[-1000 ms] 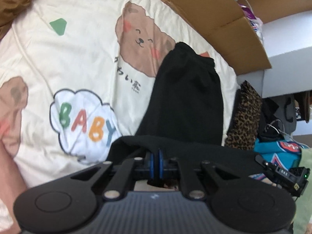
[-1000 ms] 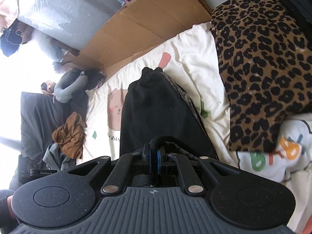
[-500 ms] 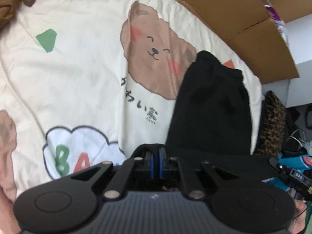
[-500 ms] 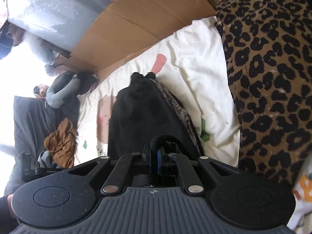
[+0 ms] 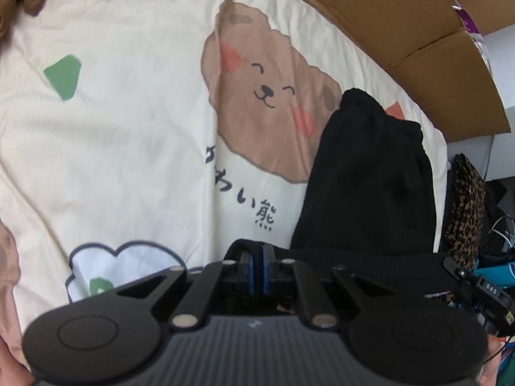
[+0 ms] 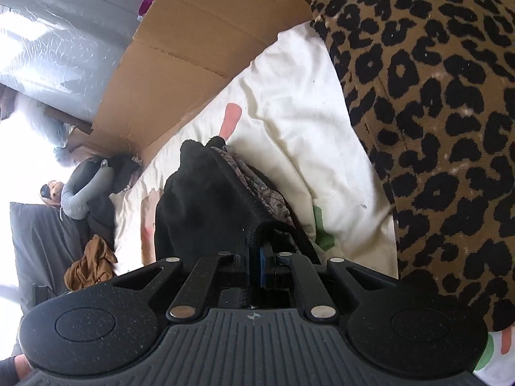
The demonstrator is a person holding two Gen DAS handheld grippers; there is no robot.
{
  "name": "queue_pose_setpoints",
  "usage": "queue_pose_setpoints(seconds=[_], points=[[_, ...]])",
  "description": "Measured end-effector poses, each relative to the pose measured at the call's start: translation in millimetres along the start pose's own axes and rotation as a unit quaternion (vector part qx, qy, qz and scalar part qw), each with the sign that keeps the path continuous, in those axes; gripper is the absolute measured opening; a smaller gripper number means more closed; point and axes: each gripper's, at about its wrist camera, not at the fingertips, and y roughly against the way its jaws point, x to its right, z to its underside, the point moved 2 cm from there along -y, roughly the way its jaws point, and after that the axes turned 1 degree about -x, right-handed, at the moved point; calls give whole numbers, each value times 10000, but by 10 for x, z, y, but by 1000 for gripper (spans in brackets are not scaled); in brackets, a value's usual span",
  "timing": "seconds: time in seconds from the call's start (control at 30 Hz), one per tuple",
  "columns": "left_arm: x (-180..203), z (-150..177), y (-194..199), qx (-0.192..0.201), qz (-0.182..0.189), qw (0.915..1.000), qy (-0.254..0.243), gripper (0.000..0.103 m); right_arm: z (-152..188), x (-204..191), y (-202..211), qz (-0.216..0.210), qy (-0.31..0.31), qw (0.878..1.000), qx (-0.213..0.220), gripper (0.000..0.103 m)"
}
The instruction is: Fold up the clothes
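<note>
Both pairs of fingers, left gripper [image 5: 256, 268] and right gripper [image 6: 261, 265], are clamped on the near edge of the black fleece garment [image 5: 367, 177]. From each, its long axis runs toward 12 o'clock across the cream bear-print bed cover [image 5: 128, 135], the far hem near the brown cardboard [image 5: 402, 16]. Neither hand is nearer.

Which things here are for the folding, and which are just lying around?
For the folding:
- black garment
- left gripper, shut on its edge
- right gripper, shut on it too

Just lying around:
- leopard-print cloth
- cardboard
- brown garment
- bear blanket underneath
</note>
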Motion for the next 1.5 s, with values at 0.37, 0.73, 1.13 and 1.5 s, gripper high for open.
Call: queue_pose_setpoints(seconds=[0.37,0.73,1.13,1.5], points=[[-4,-161,-243,-14,-326,9995,42,6,-192,17,-247,393,-58,9992,-101,7],[287,-461,-149,-959,-661,9883,-990,30,-300,-176,13,692,26,9971,320,40],[308,-426,335,-330,-277,9861,-1608,59,-116,-378,270,990,523,9916,641,40],[155,-95,369,-89,-466,9657,-2553,71,180,-565,433,1236,1014,9834,858,40]])
